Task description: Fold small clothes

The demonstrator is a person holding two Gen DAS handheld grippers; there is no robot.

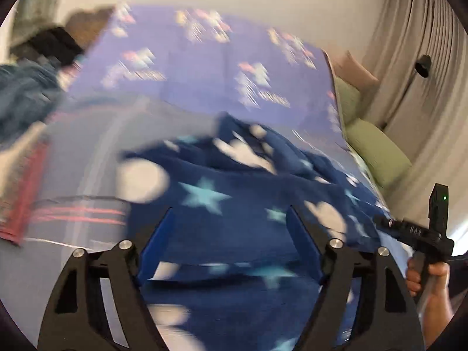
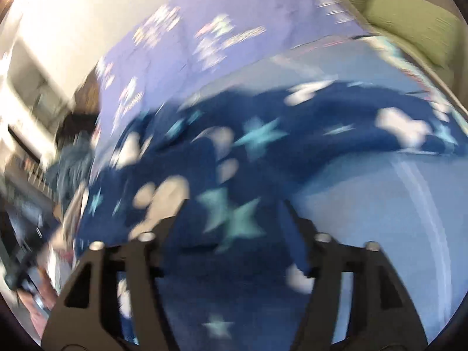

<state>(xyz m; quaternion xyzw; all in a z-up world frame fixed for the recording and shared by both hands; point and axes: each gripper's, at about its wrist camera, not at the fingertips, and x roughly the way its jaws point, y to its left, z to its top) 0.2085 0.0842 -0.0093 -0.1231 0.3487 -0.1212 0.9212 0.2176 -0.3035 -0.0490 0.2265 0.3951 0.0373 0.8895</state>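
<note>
One dark blue garment (image 1: pixel 234 204) with pale stars and white clouds fills the lower middle of both views, rumpled on a light blue sheet (image 2: pixel 365 204); blur hides its outline, but in the right view its long axis seems to run from lower left to upper right. Both the left gripper (image 1: pixel 231 245) and the right gripper (image 2: pixel 234 228) hang over it with jaws spread, pinching nothing. Judging by this, the step is reaching for a grasp; next each needs an edge or corner.

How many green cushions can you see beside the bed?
2, both in the left wrist view along the bed's right edge: the nearer green cushion toward the curtain, and the farther green cushion behind it. Blur and the bedding may hide more.
</note>
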